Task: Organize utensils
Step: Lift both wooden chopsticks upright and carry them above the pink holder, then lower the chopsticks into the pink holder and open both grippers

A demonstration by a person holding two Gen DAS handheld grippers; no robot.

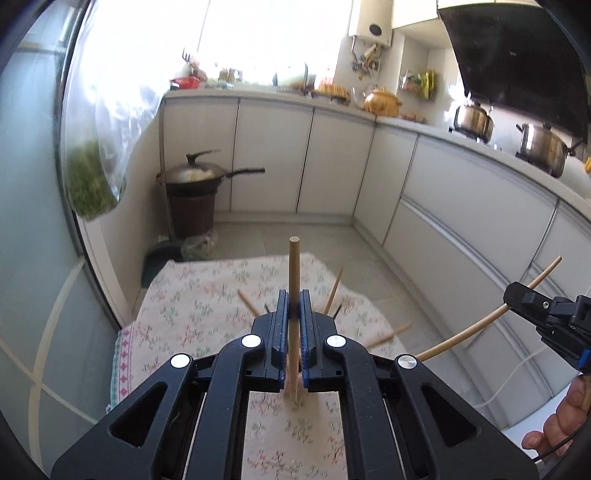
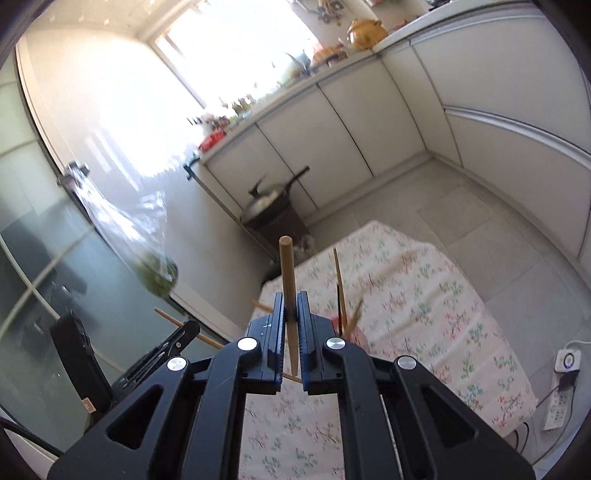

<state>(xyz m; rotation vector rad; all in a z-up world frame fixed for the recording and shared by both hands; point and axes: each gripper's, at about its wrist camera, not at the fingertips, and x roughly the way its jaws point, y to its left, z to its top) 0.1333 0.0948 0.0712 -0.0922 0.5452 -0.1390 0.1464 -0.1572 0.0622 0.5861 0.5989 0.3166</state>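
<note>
Daylight is pouring through the window (image 1: 266, 33), blowing it out to pure white in both views. Glare is washing over the glass door (image 2: 122, 122) and blurring the hanging bag (image 1: 99, 155). The fisheye lens is bending the cabinets (image 1: 461, 192) at the edges, and dark corners are framing each picture.

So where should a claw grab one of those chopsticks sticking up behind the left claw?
Near its free upper end, coming down from above. The leaning chopstick fans upward and outward over the floral cloth, and its lower part hides behind the left claw.
</note>
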